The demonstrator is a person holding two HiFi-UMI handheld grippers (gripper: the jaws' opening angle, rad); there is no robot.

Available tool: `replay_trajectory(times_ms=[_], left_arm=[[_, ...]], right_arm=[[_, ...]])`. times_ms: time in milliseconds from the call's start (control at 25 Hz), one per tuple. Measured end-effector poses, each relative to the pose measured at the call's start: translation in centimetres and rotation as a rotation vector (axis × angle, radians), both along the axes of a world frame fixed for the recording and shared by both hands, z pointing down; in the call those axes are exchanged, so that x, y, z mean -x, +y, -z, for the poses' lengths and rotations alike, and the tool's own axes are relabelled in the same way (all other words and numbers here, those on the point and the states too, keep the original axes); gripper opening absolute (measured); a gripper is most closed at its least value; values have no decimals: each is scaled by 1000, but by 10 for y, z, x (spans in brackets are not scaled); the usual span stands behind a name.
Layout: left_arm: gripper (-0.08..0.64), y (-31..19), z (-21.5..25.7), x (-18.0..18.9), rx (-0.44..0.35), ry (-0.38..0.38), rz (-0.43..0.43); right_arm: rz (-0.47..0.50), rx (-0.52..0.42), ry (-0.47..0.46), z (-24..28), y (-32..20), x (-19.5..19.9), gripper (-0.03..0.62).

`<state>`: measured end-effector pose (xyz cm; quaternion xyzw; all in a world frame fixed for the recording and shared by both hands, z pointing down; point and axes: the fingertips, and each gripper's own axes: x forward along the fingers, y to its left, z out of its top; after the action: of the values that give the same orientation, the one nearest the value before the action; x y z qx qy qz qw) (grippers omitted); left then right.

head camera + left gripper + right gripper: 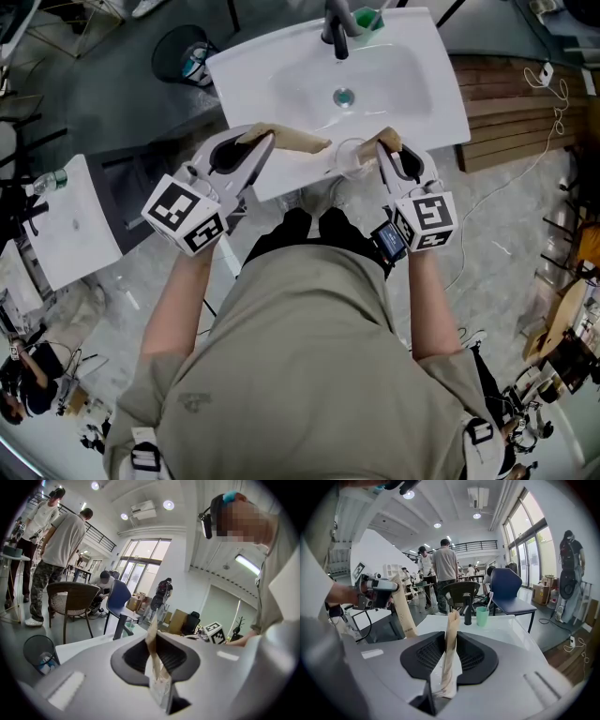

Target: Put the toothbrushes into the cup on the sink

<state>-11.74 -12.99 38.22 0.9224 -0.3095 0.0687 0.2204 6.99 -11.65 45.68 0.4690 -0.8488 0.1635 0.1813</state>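
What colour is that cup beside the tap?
The cup is mint green, clearest in the right gripper view.

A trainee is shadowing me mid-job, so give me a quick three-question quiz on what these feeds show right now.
1. True or false: the left gripper is empty.
2. The green cup stands: A) beside the faucet on the sink; B) on the floor; C) on a chair.
3. Fill in: the right gripper is shut on a paper-wrapped ____.
Key: 1 false, it grips a wrapped toothbrush; 2 A; 3 toothbrush.
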Motion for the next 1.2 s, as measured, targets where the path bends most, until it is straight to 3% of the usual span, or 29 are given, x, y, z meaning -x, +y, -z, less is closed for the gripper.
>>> replay_trajectory(times_ms=[440, 840, 1200], left_arm=[[40, -6, 2, -10, -7, -3, -1], [40, -11, 6, -22, -15, -10, -13], [40, -3, 14, -43, -27, -7, -58]], right_arm=[[-18, -19, -103, 17, -2, -13, 109], [-38, -43, -250, 48, 1, -27, 109], [-147, -22, -412, 64, 5, -65, 109]])
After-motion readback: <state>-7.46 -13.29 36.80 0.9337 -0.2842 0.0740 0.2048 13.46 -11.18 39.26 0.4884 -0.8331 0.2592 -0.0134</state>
